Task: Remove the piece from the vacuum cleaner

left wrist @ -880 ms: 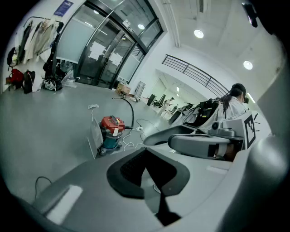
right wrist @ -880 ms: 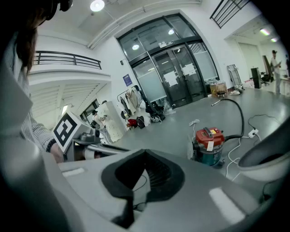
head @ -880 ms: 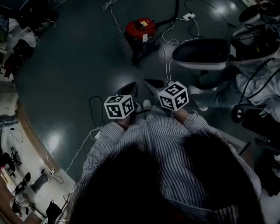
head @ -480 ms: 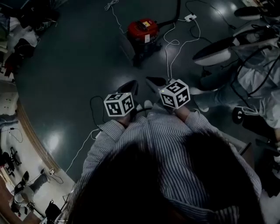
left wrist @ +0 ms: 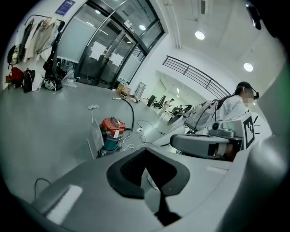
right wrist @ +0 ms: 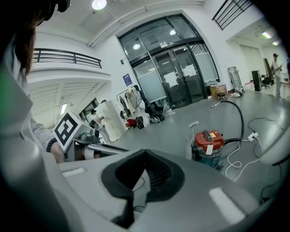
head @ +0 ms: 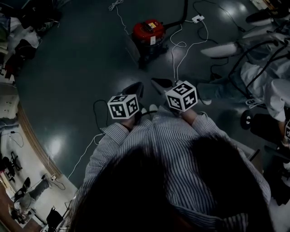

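The red vacuum cleaner (head: 148,32) stands on the dark floor well ahead of me, its black hose (head: 181,13) leading away. It also shows in the left gripper view as the vacuum cleaner (left wrist: 111,131) and in the right gripper view as the vacuum cleaner (right wrist: 207,144). A flat grey panel (left wrist: 94,138) leans against its side. My left gripper (head: 134,89) and right gripper (head: 161,84) are held side by side near my chest, far short of the vacuum. Both the left gripper (left wrist: 147,170) and the right gripper (right wrist: 144,174) are shut with nothing between the pads.
A white cord (head: 181,45) snakes over the floor from a plug strip (head: 196,18) beside the vacuum. A person in white (head: 267,77) with equipment and cables stands at the right. A black cable (head: 97,113) loops by my left foot. Bags and coats (left wrist: 27,77) lie near the glass doors.
The person at the right and the large pale device they hold have drawn away to the right. My two grippers have hardly moved.
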Tool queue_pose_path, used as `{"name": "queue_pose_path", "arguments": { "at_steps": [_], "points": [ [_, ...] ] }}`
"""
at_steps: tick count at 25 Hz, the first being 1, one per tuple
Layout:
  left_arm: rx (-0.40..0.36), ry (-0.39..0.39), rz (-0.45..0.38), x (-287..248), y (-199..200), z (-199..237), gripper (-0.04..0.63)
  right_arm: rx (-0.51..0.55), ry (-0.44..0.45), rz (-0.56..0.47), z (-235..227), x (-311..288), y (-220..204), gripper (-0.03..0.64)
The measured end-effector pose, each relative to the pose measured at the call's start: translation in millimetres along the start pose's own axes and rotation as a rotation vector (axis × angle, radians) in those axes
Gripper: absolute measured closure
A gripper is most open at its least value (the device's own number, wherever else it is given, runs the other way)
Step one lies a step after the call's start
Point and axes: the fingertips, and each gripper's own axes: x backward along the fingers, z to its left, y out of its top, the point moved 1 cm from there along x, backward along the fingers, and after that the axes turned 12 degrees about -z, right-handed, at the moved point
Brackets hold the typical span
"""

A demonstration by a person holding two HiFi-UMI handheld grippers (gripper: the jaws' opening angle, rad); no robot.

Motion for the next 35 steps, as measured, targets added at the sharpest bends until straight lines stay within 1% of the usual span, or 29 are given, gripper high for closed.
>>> {"name": "queue_pose_path", "arguments": {
  "at_steps": [6, 9, 12, 16, 20, 23, 26, 33, 35],
  "points": [
    [0.025, 0.002, -0.007, -13.3, 5.8, 1.0, 0.588, -0.055, 0.019, -0.033, -11.8, -3.5, 11.0, 0.615],
    [0.025, 0.001, 0.003, -20.8, -1.5, -4.6, 0.588, -0.078, 0.017, -0.037, -22.3, -0.8, 11.7, 0.615],
    [0.020, -0.009, 0.030, -26.3, -13.8, -12.2, 0.588, -0.097, 0.010, -0.014, -29.2, 1.0, 3.4, 0.615],
    [0.052, -0.008, 0.048, -36.7, -19.4, -9.1, 0.588, -0.085, -0.004, 0.045, -41.3, 0.6, -12.2, 0.615],
    [0.066, -0.007, 0.083, -49.5, -17.9, 0.2, 0.588, -0.101, -0.045, 0.040, -63.0, -12.5, -3.0, 0.614],
    [0.086, -0.009, 0.114, -64.5, -12.0, 20.4, 0.588, -0.094, -0.042, 0.071, -70.6, -35.4, -2.4, 0.614],
    [0.107, 0.007, 0.134, -83.5, 4.3, 48.9, 0.588, -0.109, -0.050, 0.088, -84.6, -64.3, 5.0, 0.614],
    [0.092, -0.023, 0.205, -136.2, 70.6, 123.0, 0.588, -0.168, -0.154, 0.042, -139.9, -151.8, 52.0, 0.614],
    [0.101, -0.034, 0.220, -149.3, 88.6, 143.6, 0.588, -0.186, -0.185, 0.026, -153.5, -175.4, 66.7, 0.614]
  ]
}}
